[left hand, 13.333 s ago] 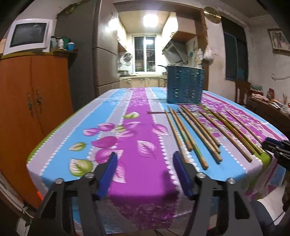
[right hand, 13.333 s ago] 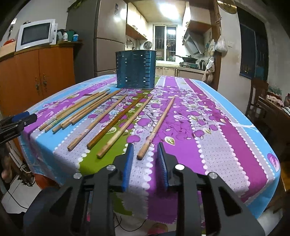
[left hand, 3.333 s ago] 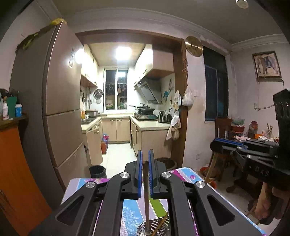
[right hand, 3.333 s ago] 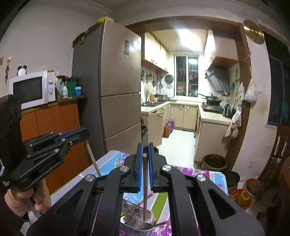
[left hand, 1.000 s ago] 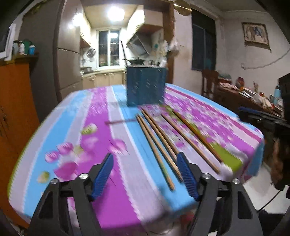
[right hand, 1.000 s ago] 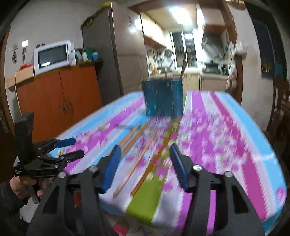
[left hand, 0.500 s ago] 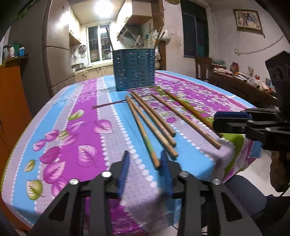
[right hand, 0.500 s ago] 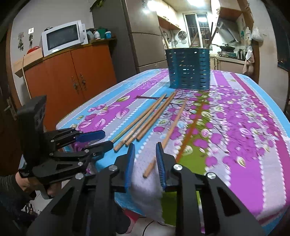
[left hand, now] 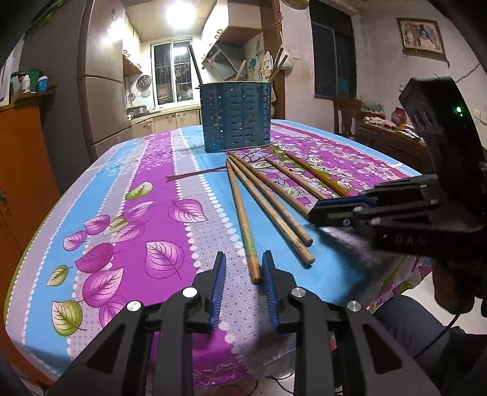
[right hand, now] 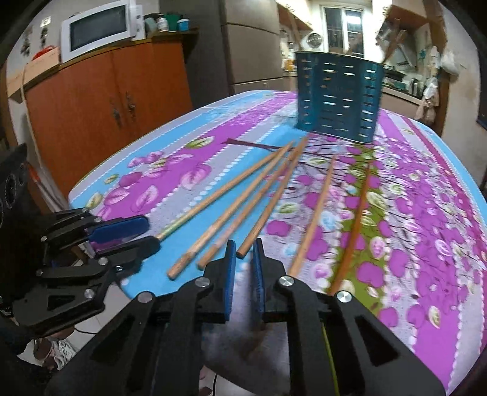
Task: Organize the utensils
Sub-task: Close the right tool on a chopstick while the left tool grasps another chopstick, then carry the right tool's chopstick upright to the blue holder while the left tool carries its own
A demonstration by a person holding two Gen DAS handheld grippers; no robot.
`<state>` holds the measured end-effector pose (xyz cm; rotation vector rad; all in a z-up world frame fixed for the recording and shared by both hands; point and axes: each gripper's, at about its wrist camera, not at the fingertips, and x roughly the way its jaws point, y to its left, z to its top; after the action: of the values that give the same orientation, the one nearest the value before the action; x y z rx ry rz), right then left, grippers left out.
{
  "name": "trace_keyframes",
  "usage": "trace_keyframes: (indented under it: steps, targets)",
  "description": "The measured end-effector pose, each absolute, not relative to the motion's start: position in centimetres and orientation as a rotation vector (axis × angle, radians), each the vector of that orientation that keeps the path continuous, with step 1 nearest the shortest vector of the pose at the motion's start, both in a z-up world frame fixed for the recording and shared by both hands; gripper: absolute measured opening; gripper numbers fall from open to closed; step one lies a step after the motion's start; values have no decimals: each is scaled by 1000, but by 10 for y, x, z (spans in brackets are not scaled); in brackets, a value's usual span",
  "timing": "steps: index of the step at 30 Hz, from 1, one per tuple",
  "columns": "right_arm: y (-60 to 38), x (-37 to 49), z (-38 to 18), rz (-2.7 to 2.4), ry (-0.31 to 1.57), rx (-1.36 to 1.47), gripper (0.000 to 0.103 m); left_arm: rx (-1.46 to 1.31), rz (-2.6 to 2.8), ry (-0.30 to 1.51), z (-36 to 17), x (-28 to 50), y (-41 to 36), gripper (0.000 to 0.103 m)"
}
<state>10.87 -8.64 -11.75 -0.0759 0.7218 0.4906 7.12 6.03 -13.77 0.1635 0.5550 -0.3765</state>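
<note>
Several wooden chopsticks lie fanned on the flowered tablecloth, in front of a blue perforated holder that has chopsticks standing in it. My left gripper is closing. The near end of the leftmost chopstick lies between its blue pads, with a gap on each side. My right gripper is also closing, nearly shut. The tip of a middle chopstick sits between its fingertips without touching the pads. Each gripper shows in the other's view: the right gripper and the left gripper.
Both grippers work at the table's near edge. An orange cabinet with a microwave on it stands to the left, and a fridge behind it. A wooden chair stands at the right. A person's hand holds the right gripper.
Both grippers' jaws went from wide apart to narrow. The right gripper came down and forward to the chopsticks' near ends. The left gripper moved little.
</note>
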Motion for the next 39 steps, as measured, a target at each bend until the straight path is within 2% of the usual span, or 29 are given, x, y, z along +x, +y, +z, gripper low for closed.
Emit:
trace_keyframes:
  steps: [10,17,25,31,39]
  targets:
    - [-81,108,-122,435,690,-81,10,174,-359,505,-142,67,56,26]
    - [-81,103,-125,396,645,-53,8,192,-341,444,-149,57,47,10]
    - [-88,96,-119,381,595,-23,7,169,-320,436,-148,56,47,8]
    - [-99,77,-85,366,499,-50,6,154,-306,364,-124,47,54,8]
    - [-114,69,6,406,301,-102,6,160,-300,173,-41,56,58,8]
